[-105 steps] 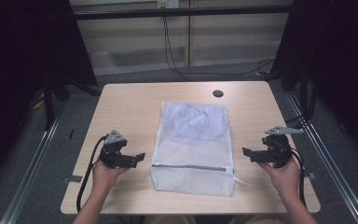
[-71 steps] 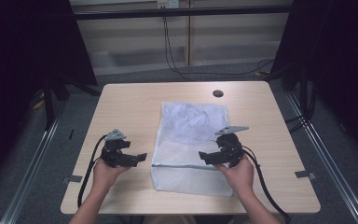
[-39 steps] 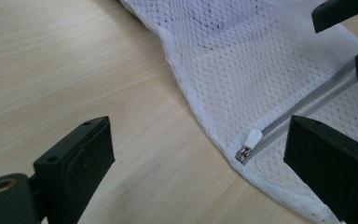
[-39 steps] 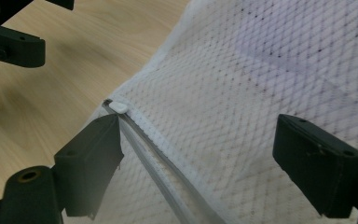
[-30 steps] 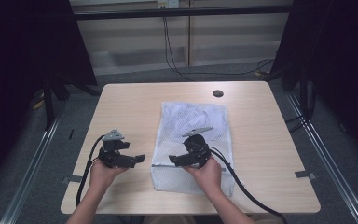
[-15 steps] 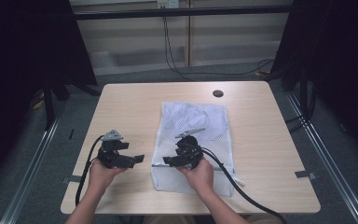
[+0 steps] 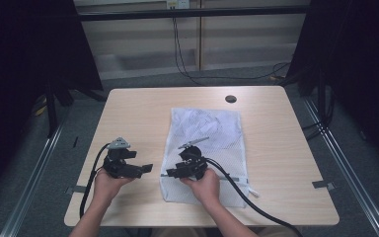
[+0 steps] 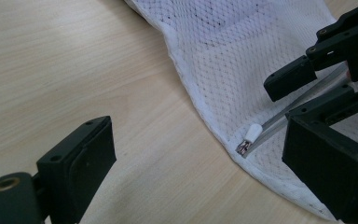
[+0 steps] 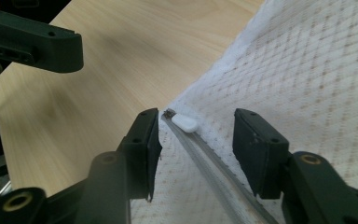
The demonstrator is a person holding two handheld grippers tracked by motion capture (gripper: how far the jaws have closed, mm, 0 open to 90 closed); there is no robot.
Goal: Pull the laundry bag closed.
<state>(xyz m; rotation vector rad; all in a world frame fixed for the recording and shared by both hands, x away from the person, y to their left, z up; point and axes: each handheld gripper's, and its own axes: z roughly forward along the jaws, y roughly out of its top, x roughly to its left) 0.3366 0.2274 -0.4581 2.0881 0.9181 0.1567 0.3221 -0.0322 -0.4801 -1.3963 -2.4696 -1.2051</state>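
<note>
The right gripper (image 9: 193,140) sits low over the near left corner of the white mesh laundry bag (image 7: 205,143), its 2 jaws part-way in and having just been closing, with the white zipper pull (image 9: 185,122) and the zipper track (image 9: 214,163) between them but the pads not yet pressing on either. The bag lies flat near the middle of the table (image 7: 128,113), its zipper running along the near edge. The left gripper (image 7: 145,169) hovers just beside that corner, jaws apart and empty. The risk I see: the pull is small and lies at the very tip of the jaws, so they may close on mesh alone, or nudge the pull aside and bunch the fabric.
</note>
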